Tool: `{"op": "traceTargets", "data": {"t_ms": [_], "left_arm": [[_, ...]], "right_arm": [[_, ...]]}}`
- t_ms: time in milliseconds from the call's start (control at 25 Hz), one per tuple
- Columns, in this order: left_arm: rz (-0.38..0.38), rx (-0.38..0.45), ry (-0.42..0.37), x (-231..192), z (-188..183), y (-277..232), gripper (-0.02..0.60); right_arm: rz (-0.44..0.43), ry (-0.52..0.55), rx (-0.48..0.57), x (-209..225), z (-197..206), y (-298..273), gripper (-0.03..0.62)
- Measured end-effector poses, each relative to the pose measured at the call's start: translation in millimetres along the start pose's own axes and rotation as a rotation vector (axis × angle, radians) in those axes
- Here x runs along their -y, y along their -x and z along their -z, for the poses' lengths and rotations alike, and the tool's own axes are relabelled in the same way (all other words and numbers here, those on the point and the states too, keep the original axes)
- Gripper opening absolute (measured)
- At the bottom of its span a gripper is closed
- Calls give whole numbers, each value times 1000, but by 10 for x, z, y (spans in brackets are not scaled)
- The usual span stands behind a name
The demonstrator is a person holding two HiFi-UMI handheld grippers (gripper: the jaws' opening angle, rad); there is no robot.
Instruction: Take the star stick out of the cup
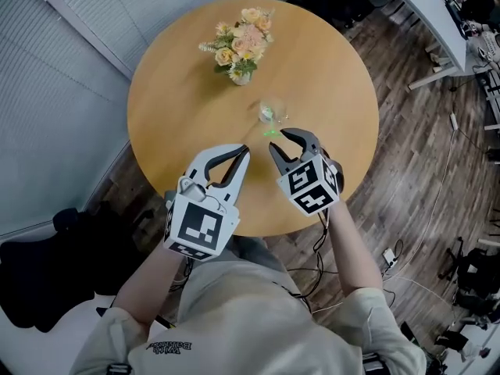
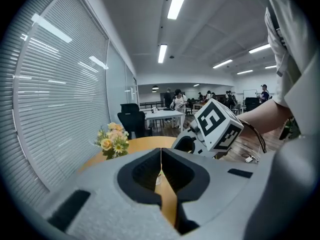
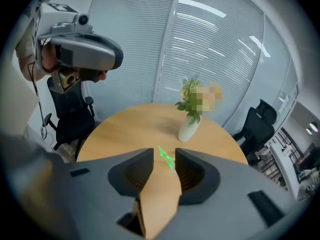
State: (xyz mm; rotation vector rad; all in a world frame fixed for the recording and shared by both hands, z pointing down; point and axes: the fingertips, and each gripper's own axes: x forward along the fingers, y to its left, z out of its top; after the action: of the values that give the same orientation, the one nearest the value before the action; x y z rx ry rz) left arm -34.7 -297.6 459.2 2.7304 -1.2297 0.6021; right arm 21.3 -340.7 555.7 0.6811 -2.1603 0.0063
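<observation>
Two tools hang over the table's (image 1: 180, 92) near edge. The left gripper (image 1: 244, 151) is clenched on nothing. The right gripper (image 1: 279, 141) is spread, with the green star stick (image 3: 165, 156) just past its tips at the glass cup (image 1: 273, 109), probably lined up for grabbing.

The round table (image 1: 180, 108) is warm honey-tan wood. The star stick (image 3: 166, 158) is bright green, and the cup (image 1: 273, 109) is clear glass. The flowers (image 1: 242, 37) are peach, yellow and cream with green leaves, in a white vase (image 3: 189, 127). The left hand-held gripper (image 1: 246, 150) and right hand-held gripper (image 1: 277, 137) are pale grey with black jaw linings and black-on-white square markers. The floor (image 1: 422, 155) is dark brown planks. The blinds (image 3: 220, 49) are pale grey-blue slats.
</observation>
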Motion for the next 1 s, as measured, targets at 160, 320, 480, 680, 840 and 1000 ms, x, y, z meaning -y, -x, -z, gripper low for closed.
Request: {"op": "traceTargets", "data": {"t_ms": [160,320,480,680,840,1000], "left_arm": [[6,-33,-3,6,203,-96,23],[15,-75,14,41,423,-149,23],[8,-101,-9,44,531,-126,23],[10,-113,-8,70,599,-107,23],[11,-112,-6,90,614,-49,23],[5,-101,-17,110,553,17,23]], "right_arm": [[4,11,-33,16,77,-178,121],[21,35,-69,28,150,-334,121],[58,62,-81,62,193,-442,117],[103,82,-60,112,196,-477,48],[139,110,-53,145,121,-372,41],[140,103,-35,133,13,-149,38]]}}
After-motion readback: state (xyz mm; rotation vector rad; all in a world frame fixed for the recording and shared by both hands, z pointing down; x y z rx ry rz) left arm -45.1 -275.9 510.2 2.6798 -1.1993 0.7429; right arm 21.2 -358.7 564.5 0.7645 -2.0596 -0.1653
